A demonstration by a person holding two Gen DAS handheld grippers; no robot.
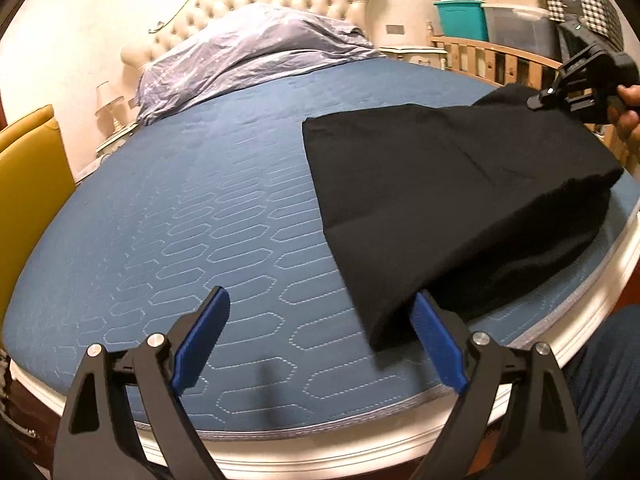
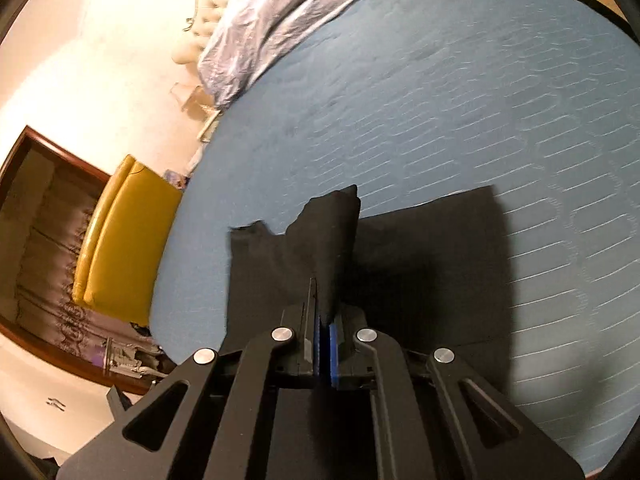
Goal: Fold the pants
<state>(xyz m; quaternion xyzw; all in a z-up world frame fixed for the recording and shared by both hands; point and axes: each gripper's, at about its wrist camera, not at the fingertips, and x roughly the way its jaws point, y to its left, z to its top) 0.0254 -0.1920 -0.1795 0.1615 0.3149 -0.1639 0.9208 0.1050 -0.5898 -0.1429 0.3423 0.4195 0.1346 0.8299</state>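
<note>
We had the right gripper (image 2: 325,320) pinched on a raised corner of the black pants (image 1: 452,200) — their long axis ran from it toward our spread, empty left gripper (image 1: 320,336), across the blue mattress (image 1: 180,220).

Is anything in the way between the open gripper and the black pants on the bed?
Nothing visible. The left gripper is open, and the pants lie right beside its right finger on the blue mattress.
</note>
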